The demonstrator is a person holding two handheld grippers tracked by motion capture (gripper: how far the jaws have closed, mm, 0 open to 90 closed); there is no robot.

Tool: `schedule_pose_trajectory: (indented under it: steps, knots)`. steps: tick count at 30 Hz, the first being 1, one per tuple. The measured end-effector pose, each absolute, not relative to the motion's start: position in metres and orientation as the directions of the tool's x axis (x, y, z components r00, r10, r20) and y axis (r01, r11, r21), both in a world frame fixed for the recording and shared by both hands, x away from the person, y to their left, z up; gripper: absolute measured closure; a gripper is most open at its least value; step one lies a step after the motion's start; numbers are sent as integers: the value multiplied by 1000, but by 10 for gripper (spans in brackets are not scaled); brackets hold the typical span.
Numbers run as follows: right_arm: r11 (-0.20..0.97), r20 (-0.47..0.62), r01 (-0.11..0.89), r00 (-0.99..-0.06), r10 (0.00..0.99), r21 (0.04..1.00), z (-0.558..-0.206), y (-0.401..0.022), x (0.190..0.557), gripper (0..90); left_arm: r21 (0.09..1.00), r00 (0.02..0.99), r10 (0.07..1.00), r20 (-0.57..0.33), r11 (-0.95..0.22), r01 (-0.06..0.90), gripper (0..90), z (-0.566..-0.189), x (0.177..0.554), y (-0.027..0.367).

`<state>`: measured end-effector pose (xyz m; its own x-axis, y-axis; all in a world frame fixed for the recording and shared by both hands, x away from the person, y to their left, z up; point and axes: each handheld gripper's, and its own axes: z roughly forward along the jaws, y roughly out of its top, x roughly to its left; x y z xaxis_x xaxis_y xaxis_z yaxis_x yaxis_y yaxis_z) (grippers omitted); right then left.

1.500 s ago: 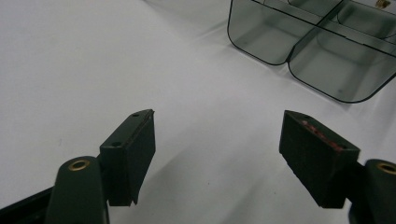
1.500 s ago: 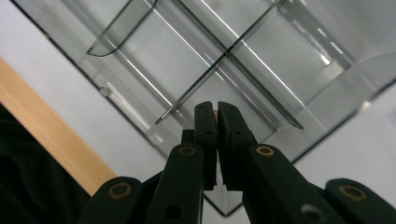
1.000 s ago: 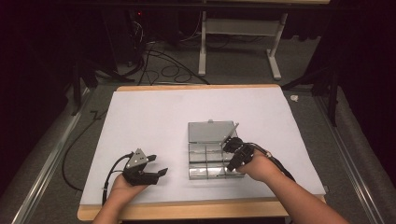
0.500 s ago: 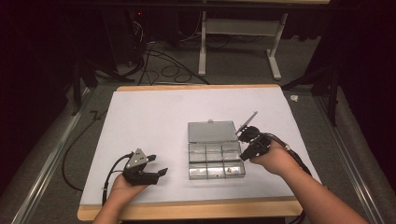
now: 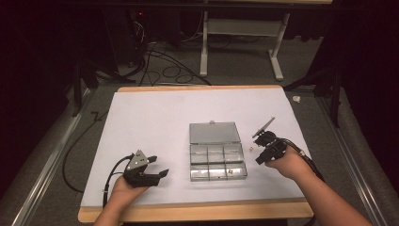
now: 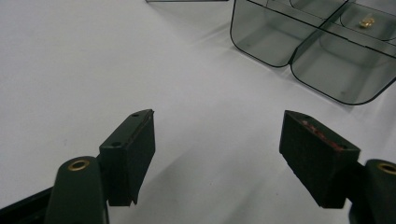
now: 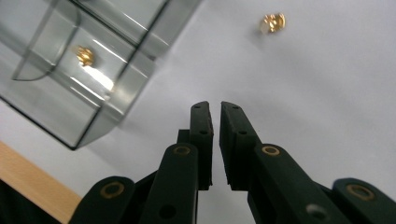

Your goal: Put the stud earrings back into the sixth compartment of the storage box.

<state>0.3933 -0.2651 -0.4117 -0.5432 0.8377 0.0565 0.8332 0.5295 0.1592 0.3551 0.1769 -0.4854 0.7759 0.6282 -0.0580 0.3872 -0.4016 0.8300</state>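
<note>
A clear compartment box (image 5: pixel 218 162) lies on the white table sheet with its lid (image 5: pixel 214 133) laid back flat. One small brass piece (image 7: pixel 85 55) rests in a corner compartment, also seen from the left gripper view as a brass piece (image 6: pixel 365 22). A second, loose brass piece (image 7: pixel 273 22) lies on the sheet just right of the box (image 7: pixel 79 79), the same loose piece (image 5: pixel 252 148) in the high view. My right gripper (image 7: pixel 215 112) hovers beside the box, shut with nothing between its jaws, short of the loose piece. My left gripper (image 6: pixel 217 140) rests open at front left, its jaws bare.
The table's wooden front edge (image 7: pixel 32 186) runs close behind the right gripper. Bare white sheet (image 5: pixel 155 122) spreads left of and beyond the box. Cables (image 5: pixel 75 155) trail off the table's left side, and a desk frame (image 5: pixel 244 42) stands behind the table.
The right hand has drawn its gripper rightward from over the box's front compartments to the sheet beside the box. The left gripper has stayed put.
</note>
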Motion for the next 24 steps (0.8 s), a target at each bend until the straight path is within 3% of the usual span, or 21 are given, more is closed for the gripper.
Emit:
schedule_pose_trajectory:
  steps: [8,24]
  knots:
    - [495,68,857,-507,859,143,-424,-273,395,840,832,778,626,-57,-401,384,273,-486,355,177]
    - [511,54,847,-523,851,146,-430,-265,421,825,828,783,619,-62,-405,387,273,-485,356,177]
